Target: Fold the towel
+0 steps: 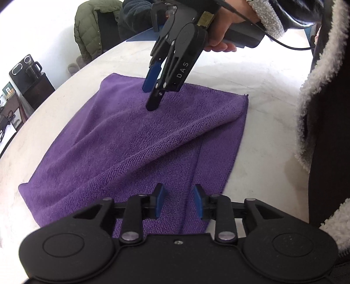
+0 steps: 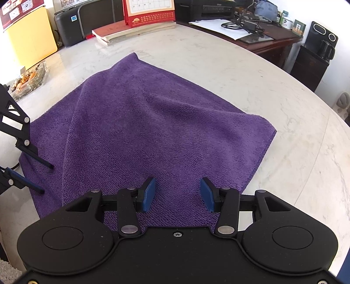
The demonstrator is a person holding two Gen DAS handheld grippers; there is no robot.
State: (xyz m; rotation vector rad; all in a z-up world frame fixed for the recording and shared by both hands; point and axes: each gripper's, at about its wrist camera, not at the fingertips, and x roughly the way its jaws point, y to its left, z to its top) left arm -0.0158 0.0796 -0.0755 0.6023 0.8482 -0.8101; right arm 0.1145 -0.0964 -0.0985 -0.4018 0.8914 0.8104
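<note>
A purple towel [image 1: 122,148] [image 2: 157,118] lies on the pale marble table [image 1: 251,72] [image 2: 218,59], folded over itself, its upper layer ending in a slanted, rumpled edge. My left gripper [image 1: 179,196] [image 2: 46,179] hovers over the towel's near edge, open, with nothing between its blue pads [image 1: 159,201]. My right gripper [image 2: 178,191] [image 1: 148,98] stands open over the towel's other end, pointing steeply down. In the left wrist view one black fingertip [image 1: 152,107] looks close to or on the cloth; I cannot tell which. A hand [image 1: 223,43] holds that gripper.
Books and a red desk calendar [image 2: 151,13] sit at the table's far side beside a black printer [image 2: 87,21]. A glass dish of snacks [image 2: 28,80] stands at the left. A person's dark coat with fleece trim [image 1: 317,87] borders the table. An olive jacket [image 1: 87,28] hangs beyond.
</note>
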